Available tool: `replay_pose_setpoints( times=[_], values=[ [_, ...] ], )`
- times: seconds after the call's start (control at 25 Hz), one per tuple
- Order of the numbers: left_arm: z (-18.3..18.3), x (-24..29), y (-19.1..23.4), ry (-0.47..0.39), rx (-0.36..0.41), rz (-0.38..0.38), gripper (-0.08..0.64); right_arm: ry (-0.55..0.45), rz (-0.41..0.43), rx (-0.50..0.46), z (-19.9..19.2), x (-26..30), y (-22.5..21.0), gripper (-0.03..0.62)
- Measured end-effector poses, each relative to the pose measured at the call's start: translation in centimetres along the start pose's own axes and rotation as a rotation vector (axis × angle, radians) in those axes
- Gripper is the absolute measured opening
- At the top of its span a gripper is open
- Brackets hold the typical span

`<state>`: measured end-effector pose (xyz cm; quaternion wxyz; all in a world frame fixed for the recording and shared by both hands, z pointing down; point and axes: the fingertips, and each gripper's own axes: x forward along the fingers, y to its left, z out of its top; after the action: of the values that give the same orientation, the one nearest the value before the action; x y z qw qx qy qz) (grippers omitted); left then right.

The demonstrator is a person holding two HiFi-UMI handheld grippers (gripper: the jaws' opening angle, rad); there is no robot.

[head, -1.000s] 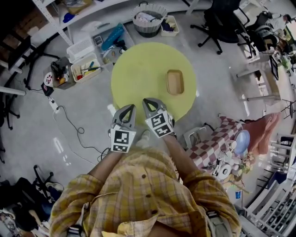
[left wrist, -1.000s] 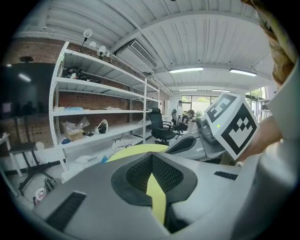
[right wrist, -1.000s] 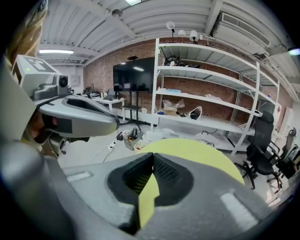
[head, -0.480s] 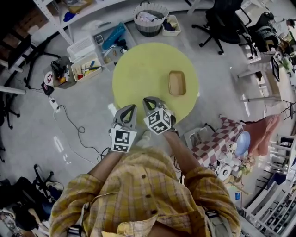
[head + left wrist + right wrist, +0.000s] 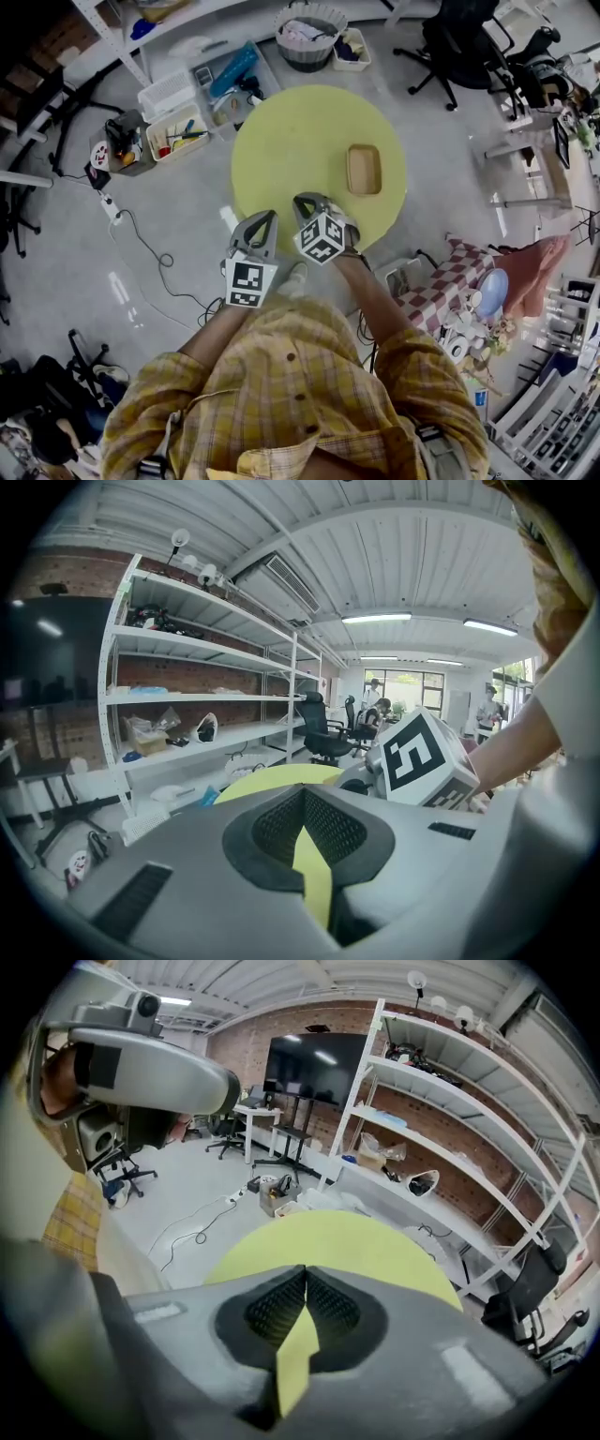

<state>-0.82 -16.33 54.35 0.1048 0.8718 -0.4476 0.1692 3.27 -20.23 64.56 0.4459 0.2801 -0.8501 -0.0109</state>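
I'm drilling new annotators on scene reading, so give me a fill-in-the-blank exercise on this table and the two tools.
1. The jaws of the left tool and the right tool are both ____.
2. The table is round and ____.
3. The tray lies nearer the ____ tool.

Missing words: shut; yellow; right.

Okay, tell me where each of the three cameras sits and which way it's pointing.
Head view: on the person's head, looking steeply down at the yellow round table; plaid shirt, left gripper and right gripper show below.
Left gripper view: on the left gripper, along its shut jaws toward the shelves; the right gripper's marker cube shows.
Right gripper view: on the right gripper, along its shut jaws across the table; the left gripper shows upper left.
Shared: all three views show the table.
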Motion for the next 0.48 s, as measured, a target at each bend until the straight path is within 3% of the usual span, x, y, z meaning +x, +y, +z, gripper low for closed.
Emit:
replay_pose_setpoints(
  times=[0.16, 0.24, 0.48],
  values=[
    [-0.1, 0.2, 0.1, 0.007, 0.003, -0.01, 0.003, 0.027, 0.029, -0.015, -0.6, 1.2, 0.0, 0.002],
    [-0.2, 0.3, 0.1, 0.012, 0.005, -0.012, 0.003, 0.051, 0.055, -0.017, -1.3, 1.9, 0.1, 0.054],
    [-0.4, 0.9, 0.7, 0.023, 0.001, -0.015, 0.003, 0.101, 0.088, -0.091, -2.4, 3.5, 0.4, 0.054]
  ],
)
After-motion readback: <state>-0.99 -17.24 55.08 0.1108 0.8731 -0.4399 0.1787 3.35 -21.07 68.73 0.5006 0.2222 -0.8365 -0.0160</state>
